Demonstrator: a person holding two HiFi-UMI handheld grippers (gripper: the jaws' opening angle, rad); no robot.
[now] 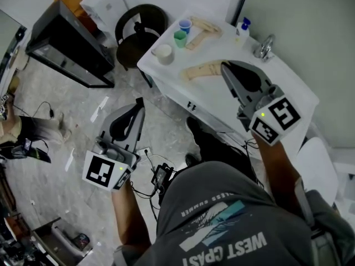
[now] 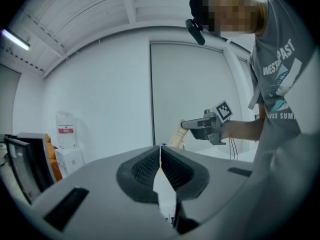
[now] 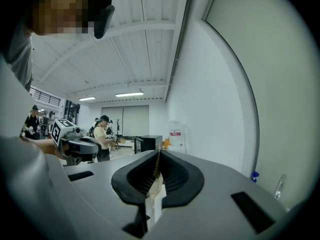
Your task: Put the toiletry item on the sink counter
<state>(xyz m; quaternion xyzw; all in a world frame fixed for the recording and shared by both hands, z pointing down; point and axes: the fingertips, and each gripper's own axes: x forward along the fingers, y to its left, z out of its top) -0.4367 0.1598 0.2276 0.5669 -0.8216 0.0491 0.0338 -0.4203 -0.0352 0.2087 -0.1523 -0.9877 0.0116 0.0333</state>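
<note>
Standing upright on the counter [image 1: 213, 96], just left of the faucet [image 1: 264, 46] in the head view, the bottle [image 1: 242, 29] is showing a blue cap, and neither gripper is touching it. Farther left of the faucet three cups are sitting on the counter: a blue cup [image 1: 185, 25], a green cup [image 1: 180, 38] just beside it, and a white cup [image 1: 163, 53] farthest from the faucet. What they are holding cannot be made out. Two wooden pieces [image 1: 202, 70] are lying between the cups and the faucet. The right gripper [image 1: 224, 65] is hovering near the faucet, above one wooden piece, its jaws pressing together on nothing. The left gripper [image 1: 140, 101] is hanging well away from the faucet, over the floor, its jaws likewise meeting with nothing between them.
</note>
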